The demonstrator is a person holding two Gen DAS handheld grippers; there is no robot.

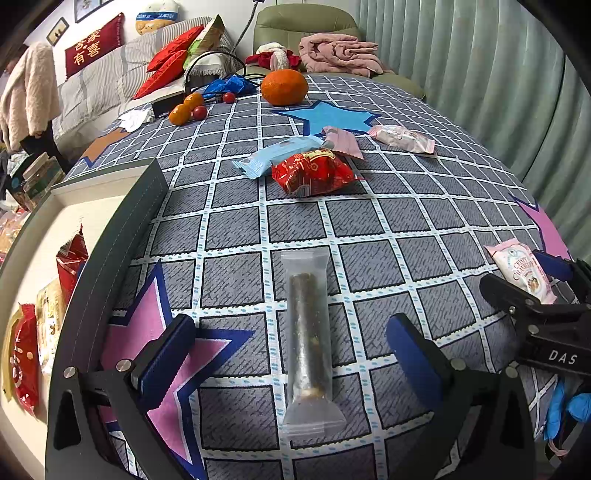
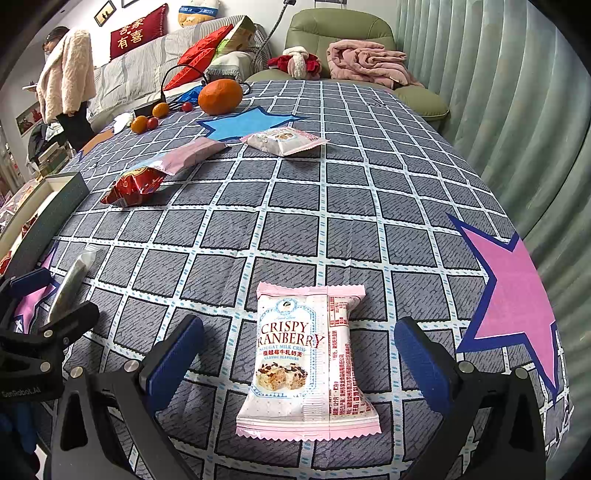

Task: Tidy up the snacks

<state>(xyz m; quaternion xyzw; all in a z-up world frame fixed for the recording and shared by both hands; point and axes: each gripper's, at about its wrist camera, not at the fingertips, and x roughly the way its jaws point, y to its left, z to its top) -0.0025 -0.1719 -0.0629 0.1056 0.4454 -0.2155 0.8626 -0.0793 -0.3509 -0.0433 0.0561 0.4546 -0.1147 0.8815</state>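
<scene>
Both wide open: left gripper straddling the clear-wrapped bar, right gripper straddling the cranberry nougat pack, near the table's front edge. Best squeezing mid-wrapper, squarely.

Bright, even daylight, apparently through the curtain on the right. Shadows soft and short; slight glare on the red packet. Both views sharp in the middle, heavy fisheye bending and black vignette at edges.

Pink packet reads "CRISPY CRANBERRY"; red cushion "有喜"; right claw "DAS".
</scene>
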